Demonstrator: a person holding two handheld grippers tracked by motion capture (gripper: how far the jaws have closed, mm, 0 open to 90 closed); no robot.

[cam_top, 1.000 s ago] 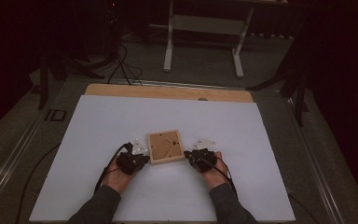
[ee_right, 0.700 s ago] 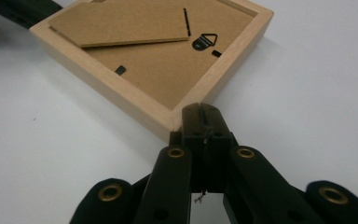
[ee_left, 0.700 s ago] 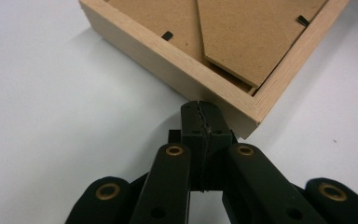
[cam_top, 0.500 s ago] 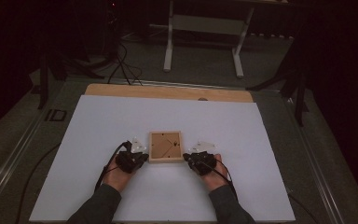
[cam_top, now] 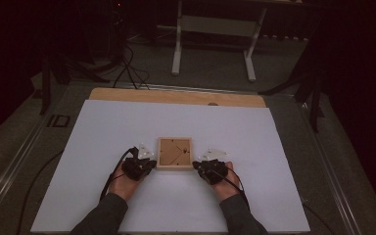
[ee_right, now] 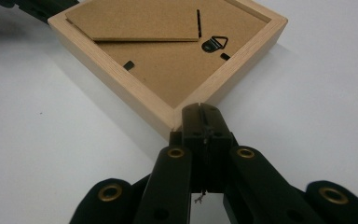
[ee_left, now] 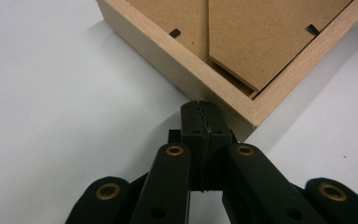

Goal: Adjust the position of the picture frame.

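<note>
Wooden and square, the picture frame (cam_top: 175, 153) lies flat on its face on the white table (cam_top: 254, 132), back side up, just below the middle of the sheet. You hold one gripper at each near corner of it. Your left gripper (cam_top: 147, 164) sits at the frame's 7 o'clock corner and your right gripper (cam_top: 196, 165) at its 5 o'clock corner, so both are just as near. In the left gripper view the jaws are shut tight with nothing between them, and the tip rests right against the corner (ee_left: 254, 114). In the right gripper view the jaws are shut and empty too, with the tip at the other near corner (ee_right: 177, 112). The frame is square, so it has no long side. Its little hanger (ee_right: 214, 44) is on the far half, and the brown stand flap (ee_right: 135, 21) lies flat.
</note>
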